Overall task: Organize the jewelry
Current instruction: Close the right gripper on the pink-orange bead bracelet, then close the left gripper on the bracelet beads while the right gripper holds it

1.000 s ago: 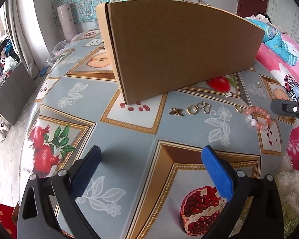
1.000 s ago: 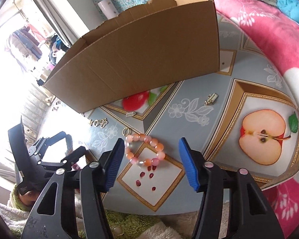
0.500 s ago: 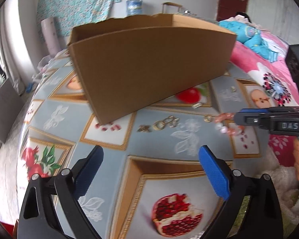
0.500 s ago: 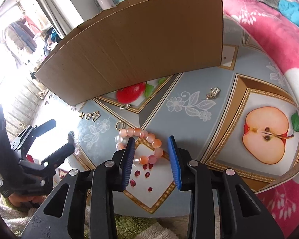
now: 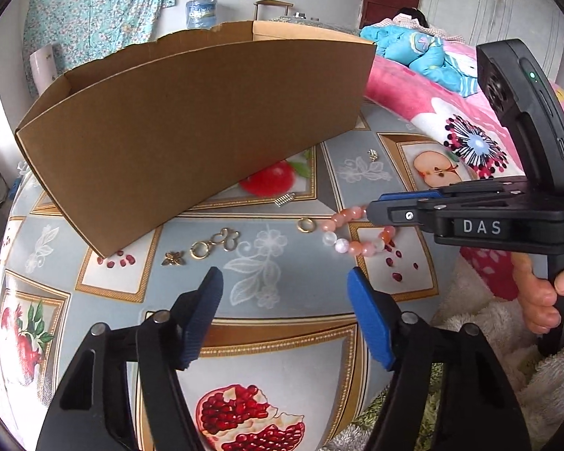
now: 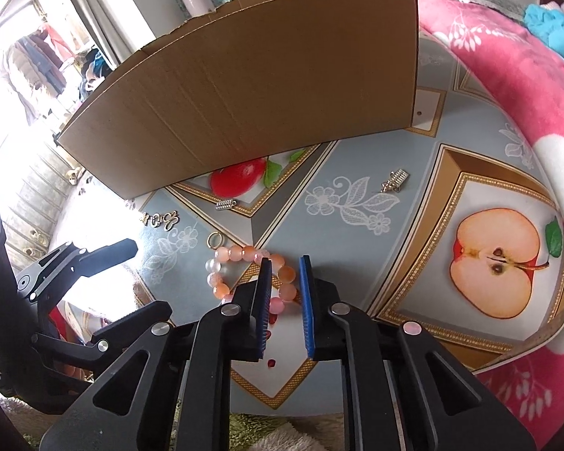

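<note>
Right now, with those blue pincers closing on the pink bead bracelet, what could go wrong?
The right gripper has just been closing on only a few beads of the bracelet; round beads could slip free when lifted. The gold ring lies right beside the bracelet and might get dragged. The cardboard box has a tall wall, so a low carry could knock against it.
</note>
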